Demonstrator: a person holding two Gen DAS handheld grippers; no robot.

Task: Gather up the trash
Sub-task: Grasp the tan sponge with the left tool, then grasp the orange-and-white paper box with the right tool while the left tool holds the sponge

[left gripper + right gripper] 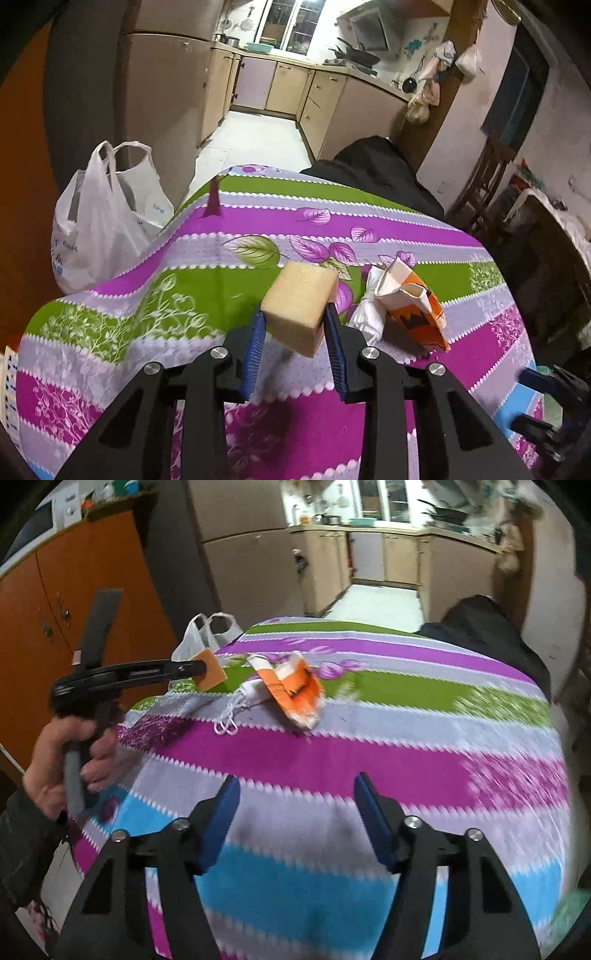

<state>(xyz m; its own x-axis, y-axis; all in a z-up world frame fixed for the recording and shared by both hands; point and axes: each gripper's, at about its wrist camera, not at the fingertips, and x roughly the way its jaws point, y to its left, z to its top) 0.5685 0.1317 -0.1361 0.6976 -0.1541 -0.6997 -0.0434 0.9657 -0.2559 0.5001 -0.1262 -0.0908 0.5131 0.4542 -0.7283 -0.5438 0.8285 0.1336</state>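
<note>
Left gripper (295,325), black w/ blue ribbed pads, is clamped on a pale yellow foam sponge block (301,306); pads press both sides of the block, which sits tilted, lifted off the cloth. From the right wrist cam the same sponge (211,670) shows at the tip of the left tool, and a bare hand (70,760) in a dark sleeve squeezes its grey handle at the table's left edge.

Right gripper (295,786) stands w/ fingers apart, nothing btwn them, over the near blue and lilac stripes; that view is motion-blurred.

Table is covered by a striped floral tablecloth (258,221) in magenta, green, lilac and blue. Just right of the sponge lies a crushed orange-and-white paper carton (417,306), partly on top of a crumpled white cloth mask w/ ear loops (364,317); loops show clearly from the right cam (226,726).

Past the table's far-left edge hangs or stands an open white plastic carrier bag (99,218), handles up; can't tell what supports it. A dark garment (373,166) lies at the far edge of the table. Beyond: orange wooden cupboard (74,602) on the left, kitchen w/ beige cabinets (288,88) at the back.
</note>
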